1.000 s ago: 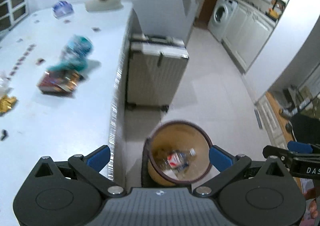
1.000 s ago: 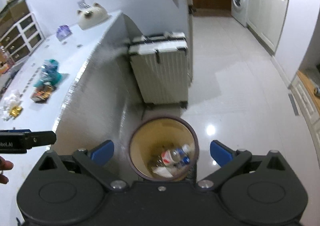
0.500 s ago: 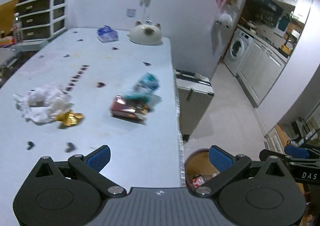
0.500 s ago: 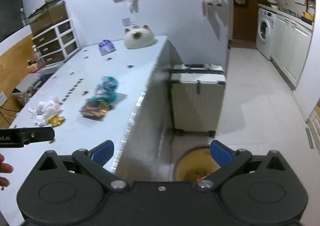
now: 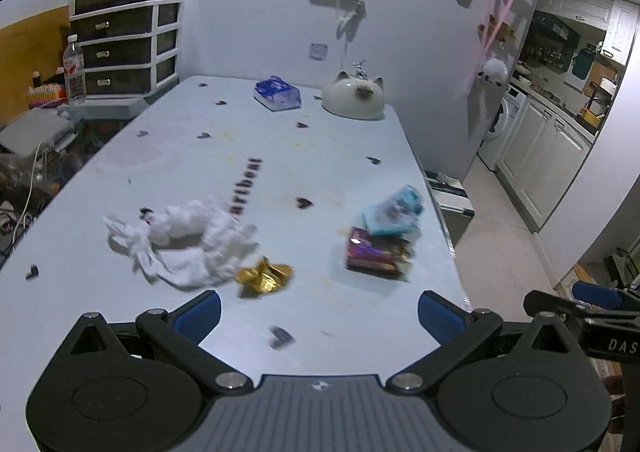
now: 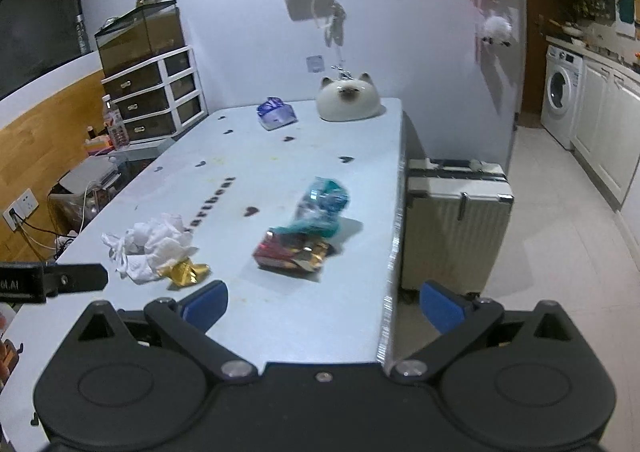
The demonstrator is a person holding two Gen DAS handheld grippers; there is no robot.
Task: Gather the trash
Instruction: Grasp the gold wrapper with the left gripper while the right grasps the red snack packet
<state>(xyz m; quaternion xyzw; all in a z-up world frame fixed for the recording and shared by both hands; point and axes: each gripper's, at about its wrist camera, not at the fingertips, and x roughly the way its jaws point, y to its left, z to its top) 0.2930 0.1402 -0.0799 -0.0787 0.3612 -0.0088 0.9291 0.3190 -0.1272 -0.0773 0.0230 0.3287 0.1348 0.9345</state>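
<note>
White tissue wad (image 5: 188,240) touching gold foil (image 5: 264,276) | red wrapper (image 5: 376,256) near table (image 5: 280,155) edge | both grippers' fingers spread, empty

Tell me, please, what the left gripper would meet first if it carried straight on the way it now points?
Probably the gold foil wrapper, just ahead of the open left gripper, with the crumpled white tissues touching its far-left side; depth is uncertain.

The table (image 5: 192,155) was pale blue-white, dotted with small dark heart marks and a line of dark lettering. On it lay crumpled white tissue (image 5: 188,240), a shiny gold wrapper (image 5: 262,276), a dark red snack packet (image 5: 376,256) and a teal-and-white bag (image 5: 394,209). The cat-shaped ornament (image 6: 347,99) was cream with a brown face. Both grippers' pads (image 6: 206,302) were blue on black bodies.
</note>
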